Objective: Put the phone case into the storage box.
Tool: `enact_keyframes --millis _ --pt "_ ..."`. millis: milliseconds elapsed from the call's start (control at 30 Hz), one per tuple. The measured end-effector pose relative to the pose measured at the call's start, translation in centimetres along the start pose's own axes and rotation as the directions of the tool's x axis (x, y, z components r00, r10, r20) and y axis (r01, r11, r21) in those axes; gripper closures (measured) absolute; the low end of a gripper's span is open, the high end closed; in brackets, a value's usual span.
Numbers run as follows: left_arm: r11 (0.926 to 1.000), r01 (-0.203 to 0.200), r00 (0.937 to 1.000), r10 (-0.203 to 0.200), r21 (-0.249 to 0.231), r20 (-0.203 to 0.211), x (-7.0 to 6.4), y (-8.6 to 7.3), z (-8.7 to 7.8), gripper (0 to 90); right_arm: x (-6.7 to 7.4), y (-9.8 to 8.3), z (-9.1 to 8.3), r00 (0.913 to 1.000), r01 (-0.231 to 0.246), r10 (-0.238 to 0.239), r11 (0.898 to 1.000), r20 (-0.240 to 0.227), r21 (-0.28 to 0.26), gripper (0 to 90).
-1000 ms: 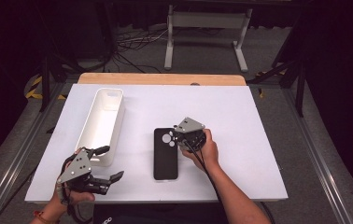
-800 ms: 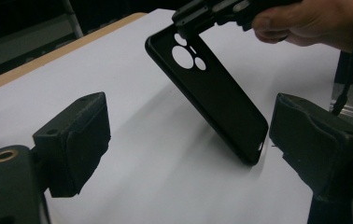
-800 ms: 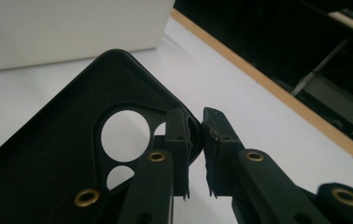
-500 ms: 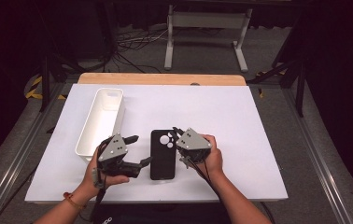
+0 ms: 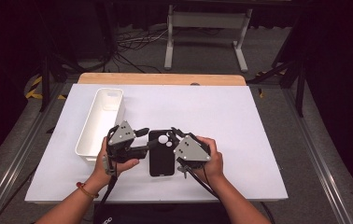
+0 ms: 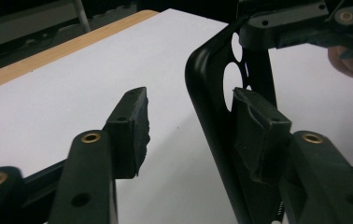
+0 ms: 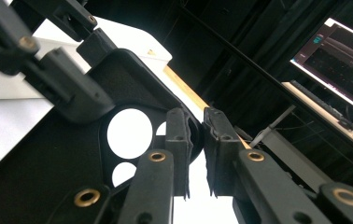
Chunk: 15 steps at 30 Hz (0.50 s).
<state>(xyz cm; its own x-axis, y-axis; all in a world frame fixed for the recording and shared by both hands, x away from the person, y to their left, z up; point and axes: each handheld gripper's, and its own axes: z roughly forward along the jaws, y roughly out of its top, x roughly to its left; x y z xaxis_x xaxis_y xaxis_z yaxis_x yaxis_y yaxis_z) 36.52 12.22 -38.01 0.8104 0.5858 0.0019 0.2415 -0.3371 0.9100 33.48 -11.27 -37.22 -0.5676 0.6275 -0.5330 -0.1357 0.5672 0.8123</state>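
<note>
A white-topped table [image 5: 221, 116] carries everything, with a strip of bare wood along its far edge [image 5: 160, 79]. On its left part lies a long white bin [image 5: 101, 123], set lengthwise from near to far and open at the top (its inside shows nothing that can be made out). Just right of the bin, near the table's middle and towards the near edge, is a black phone case [image 5: 161, 156] with round camera holes at its far end; whether it rests flat on the surface cannot be told
</note>
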Motion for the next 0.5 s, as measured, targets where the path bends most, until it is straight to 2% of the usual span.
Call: enact_keyframes --millis 33,133,233,300,367,433,467,500 --pt "0.9999 0.006 0.9999 -0.006 -0.009 0.013 0.1 0.2 0.0 51.7 -0.1 0.0 0.0 1.0000 -0.004 0.004 1.000 0.000 -0.003 81.3" --pt "0.9998 0.006 0.9999 -0.006 -0.019 0.016 0.2 0.5 0.0 56.0 -0.1 0.0 -0.2 0.9999 0.005 -0.005 1.000 0.014 -0.010 81.4" --pt "0.9988 0.012 0.9994 -0.010 -0.047 0.033 0.3 1.0 -0.1 67.7 -0.3 0.2 -0.6 0.9993 0.015 -0.014 0.999 0.034 -0.030 81.6" --pt "0.9986 -0.004 0.9993 0.006 -0.053 0.037 0.2 1.5 -0.1 72.6 -0.5 0.4 -0.8 0.9987 0.019 -0.017 0.999 0.048 -0.039 81.5" --pt "0.9987 -0.011 0.9990 0.013 -0.051 0.044 0.0 1.7 -0.1 74.5 -0.5 0.4 -0.9 0.9982 0.021 -0.018 0.999 0.057 -0.046 81.5" --pt "0.9977 -0.039 0.9987 0.041 -0.056 0.029 -0.2 1.9 -0.1 76.8 -0.6 0.5 -1.2 0.9973 0.028 -0.024 0.998 0.070 -0.058 81.5" --pt "0.9974 -0.043 0.9983 0.045 -0.057 0.037 -0.2 2.0 -0.2 76.8 -0.6 0.5 -1.2 0.9973 0.028 -0.024 0.998 0.070 -0.058 81.5" --pt "0.9973 -0.029 0.9976 0.033 -0.068 0.062 0.0 2.2 -0.2 77.3 -0.8 0.6 -1.3 0.9976 0.021 -0.017 0.998 0.067 -0.057 81.5"
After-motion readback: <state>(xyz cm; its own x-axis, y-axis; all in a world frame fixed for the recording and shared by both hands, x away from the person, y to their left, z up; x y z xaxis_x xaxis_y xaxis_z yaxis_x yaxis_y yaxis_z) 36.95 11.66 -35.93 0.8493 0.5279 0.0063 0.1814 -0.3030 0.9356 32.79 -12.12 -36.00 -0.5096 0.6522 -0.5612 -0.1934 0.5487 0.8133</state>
